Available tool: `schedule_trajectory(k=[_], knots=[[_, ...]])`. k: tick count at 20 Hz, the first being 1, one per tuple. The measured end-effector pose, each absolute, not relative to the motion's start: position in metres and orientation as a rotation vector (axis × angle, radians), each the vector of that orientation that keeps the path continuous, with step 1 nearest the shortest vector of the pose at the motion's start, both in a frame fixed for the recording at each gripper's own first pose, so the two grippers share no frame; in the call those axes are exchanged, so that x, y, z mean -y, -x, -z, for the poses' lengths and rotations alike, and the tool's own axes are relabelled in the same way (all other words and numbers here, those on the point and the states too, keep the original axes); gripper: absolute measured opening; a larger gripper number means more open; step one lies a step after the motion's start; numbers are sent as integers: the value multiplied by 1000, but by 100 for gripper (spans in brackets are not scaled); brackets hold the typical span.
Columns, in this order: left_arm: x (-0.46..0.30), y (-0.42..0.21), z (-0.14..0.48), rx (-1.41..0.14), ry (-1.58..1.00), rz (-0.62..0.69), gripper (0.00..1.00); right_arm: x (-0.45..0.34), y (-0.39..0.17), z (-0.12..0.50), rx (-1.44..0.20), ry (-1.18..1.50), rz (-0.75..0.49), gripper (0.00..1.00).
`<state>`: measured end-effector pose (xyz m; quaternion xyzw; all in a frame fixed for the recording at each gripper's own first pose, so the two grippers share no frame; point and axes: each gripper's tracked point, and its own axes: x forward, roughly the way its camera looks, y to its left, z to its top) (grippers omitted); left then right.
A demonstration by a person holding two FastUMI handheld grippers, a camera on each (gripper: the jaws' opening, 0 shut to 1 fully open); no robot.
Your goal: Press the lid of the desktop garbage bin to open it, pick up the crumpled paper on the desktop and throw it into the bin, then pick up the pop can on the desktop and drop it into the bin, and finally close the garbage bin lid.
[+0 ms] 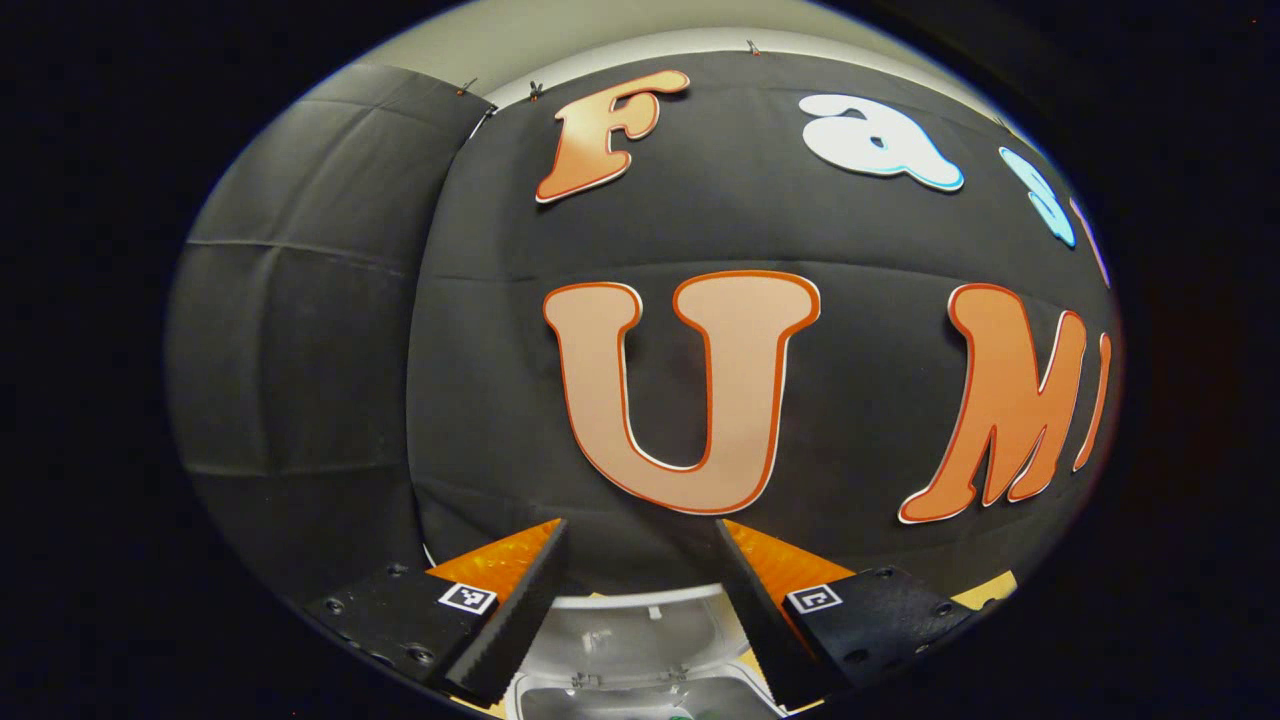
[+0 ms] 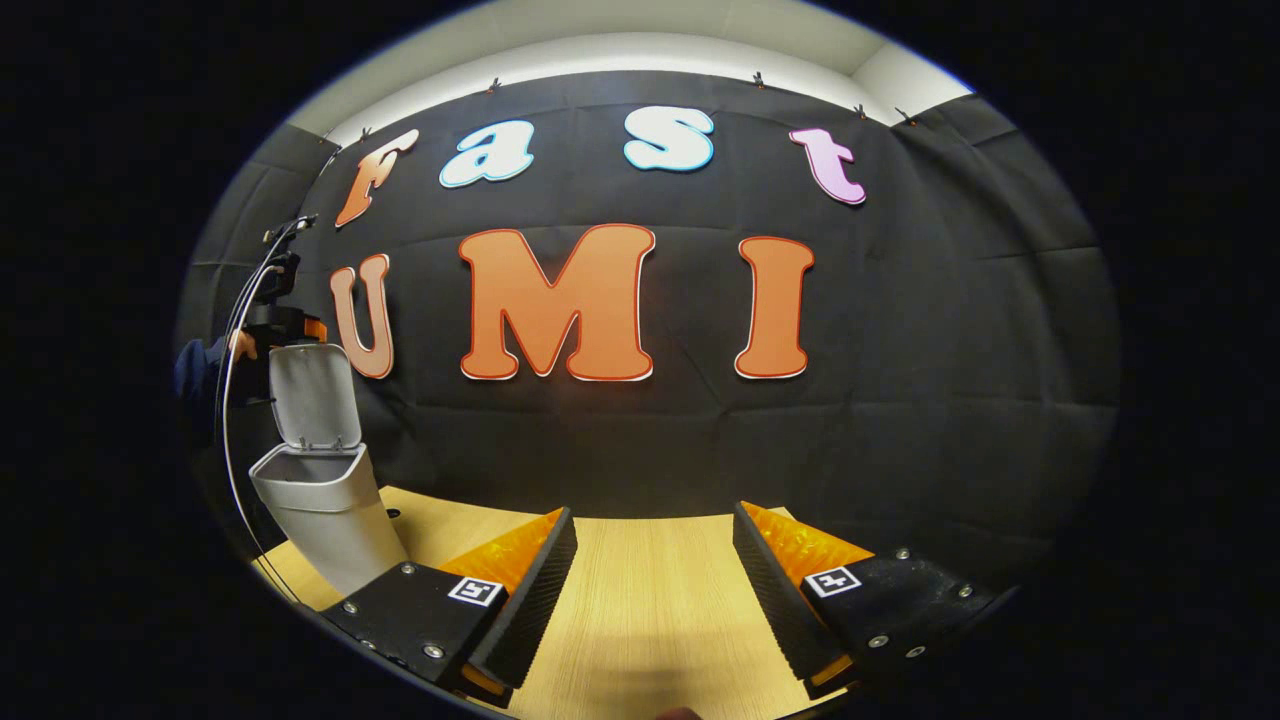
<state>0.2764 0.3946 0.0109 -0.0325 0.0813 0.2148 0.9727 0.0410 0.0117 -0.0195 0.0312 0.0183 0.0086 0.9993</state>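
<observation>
Bin lid (image 2: 308, 392) stands raised, tipped back on its hinge above the pale desktop garbage bin (image 2: 330, 520), which sits at the far left of the wooden surface (image 2: 650, 600) in the right gripper view. Behind the bin, the other claw and part of a sleeve show near the raised lid.

In the left gripper view, the left claw (image 1: 640, 600) hovers directly above the bin, its two fingers spread apart with nothing between them. Below them lie the inner face of the lid (image 1: 640, 630) and the bin's open mouth (image 1: 640, 700). Something dark and green sits at the very bottom of that opening, too small to identify.

The right claw (image 2: 655, 590) hangs over bare wood, well apart from the bin, fingers also spread and empty.

Judging from this, the opening step is done. No crumpled paper or pop can lies on the visible wood, so both may already be inside the bin, though that cannot be confirmed. Closing the lid is what remains.
</observation>
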Motion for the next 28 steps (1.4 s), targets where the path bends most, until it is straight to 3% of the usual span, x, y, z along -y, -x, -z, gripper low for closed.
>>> schedule_trajectory(k=[4, 8, 18, 21, 23, 28], knots=[[-376, -261, -2, -251, 59, -413, 91, -9, -42, 23, -43, -75, -15, 94], [-343, -227, 52, -423, 102, -368, 93, -12, -41, 24, -41, -82, -41, 93], [-288, -148, 131, -568, 161, -329, 94, -16, -41, 32, -59, -63, -87, 93], [-271, -123, 166, -683, 122, -329, 94, -23, -41, 34, -66, -55, -108, 93], [-273, -135, 158, -583, 55, -326, 97, -24, -43, 35, -65, -55, -109, 93], [-272, -133, 165, -571, 68, -323, 94, -29, -43, 36, -73, -58, -134, 94]])
